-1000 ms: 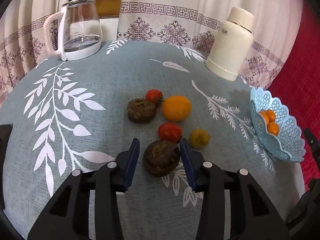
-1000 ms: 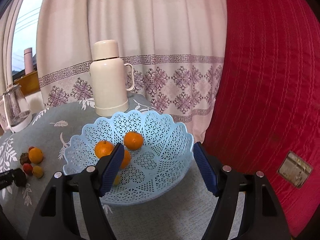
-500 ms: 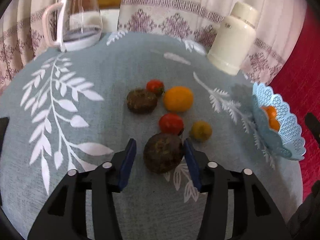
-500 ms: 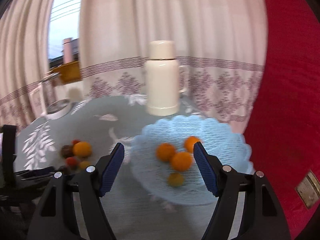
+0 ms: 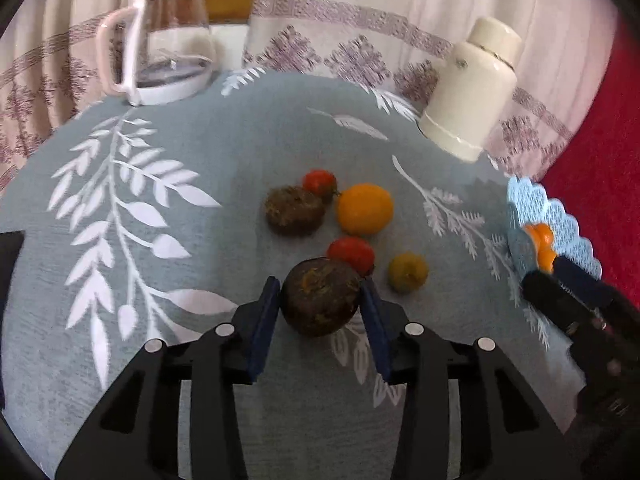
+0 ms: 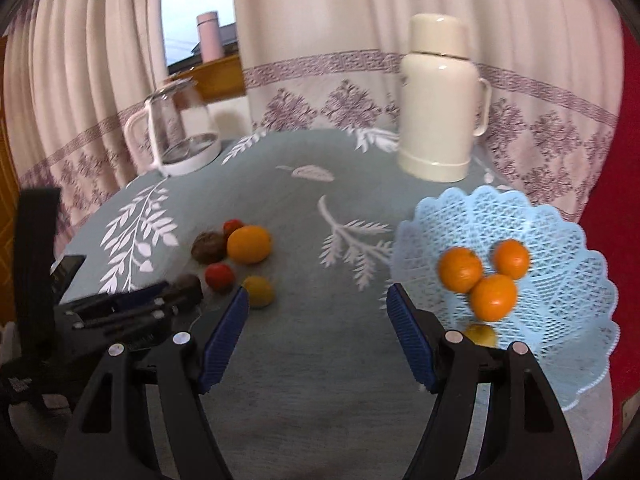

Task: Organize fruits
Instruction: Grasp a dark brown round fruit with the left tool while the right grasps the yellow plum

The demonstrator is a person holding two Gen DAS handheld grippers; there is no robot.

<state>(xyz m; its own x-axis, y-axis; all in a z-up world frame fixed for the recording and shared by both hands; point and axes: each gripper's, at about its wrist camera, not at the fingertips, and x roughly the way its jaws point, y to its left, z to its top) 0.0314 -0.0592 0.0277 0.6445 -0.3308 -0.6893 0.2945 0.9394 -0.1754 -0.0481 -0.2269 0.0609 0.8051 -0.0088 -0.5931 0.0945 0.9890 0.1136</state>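
Observation:
A dark brown round fruit (image 5: 320, 298) lies on the grey leaf-print tablecloth between the blue pads of my left gripper (image 5: 319, 286). Its jaws are closing and both pads touch the fruit. Just beyond lie a red tomato (image 5: 351, 252), a yellow-green fruit (image 5: 408, 272), an orange (image 5: 364, 209), a second brown fruit (image 5: 295, 211) and a small tomato (image 5: 319, 182). My right gripper (image 6: 318, 312) hovers open over bare cloth, with nothing between its fingers. To its right stands the blue lattice basket (image 6: 540, 216), holding three oranges (image 6: 460, 268) and a small yellow fruit (image 6: 482, 334).
A glass kettle (image 5: 168, 48) stands at the table's far left and a cream thermos (image 5: 472, 88) at the far right. Patterned curtains hang behind the table. Red fabric (image 5: 600, 152) rises beside the basket. A black object (image 6: 36, 240) stands at the left table edge.
The left jaws spread a little, then closed onto the dark brown fruit. The right gripper swung left, so the basket went from between its fingers to its right.

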